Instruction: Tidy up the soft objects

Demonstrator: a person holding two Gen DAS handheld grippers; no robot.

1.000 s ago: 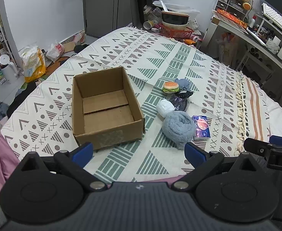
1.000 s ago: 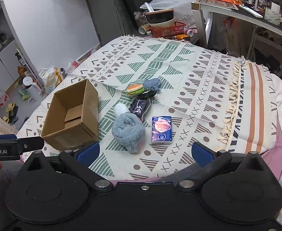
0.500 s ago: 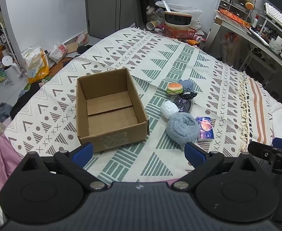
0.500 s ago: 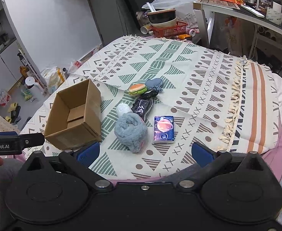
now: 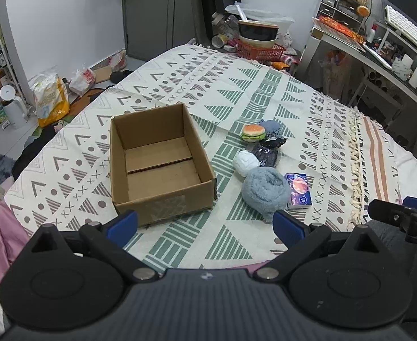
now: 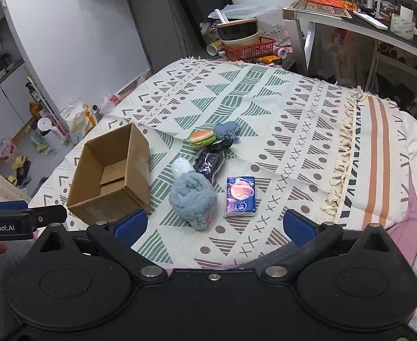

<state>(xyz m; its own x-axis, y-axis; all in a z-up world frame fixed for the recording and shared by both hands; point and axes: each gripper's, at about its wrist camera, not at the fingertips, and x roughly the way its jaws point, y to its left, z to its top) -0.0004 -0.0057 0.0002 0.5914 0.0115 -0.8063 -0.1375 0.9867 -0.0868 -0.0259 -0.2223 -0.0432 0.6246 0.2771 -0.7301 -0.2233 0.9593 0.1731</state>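
An empty cardboard box (image 5: 157, 164) (image 6: 114, 176) stands open on the patterned bedspread. Right of it lies a cluster of soft items: a fluffy blue-grey bundle (image 5: 265, 191) (image 6: 192, 199), a white roll (image 5: 246, 162) (image 6: 181, 166), a dark shiny packet (image 5: 266, 156) (image 6: 209, 162), a burger toy (image 5: 253, 133) (image 6: 202, 137), a blue cloth (image 5: 271, 126) (image 6: 227, 130) and a tissue pack (image 5: 298, 190) (image 6: 240, 196). My left gripper (image 5: 205, 226) hovers open near the bed's front edge, before the box. My right gripper (image 6: 215, 224) is open before the bundle. Both hold nothing.
The bedspread (image 5: 236, 91) ends in a tasselled fringe (image 6: 344, 153) at the right. A desk (image 5: 379, 65) stands beyond the right side, a red basket with bowls (image 5: 259, 48) at the far end, and bags and a kettle (image 5: 12, 110) on the floor at left.
Both views have drifted slightly closer to the bed and shifted; the box and soft items have not moved, and both grippers stay open.
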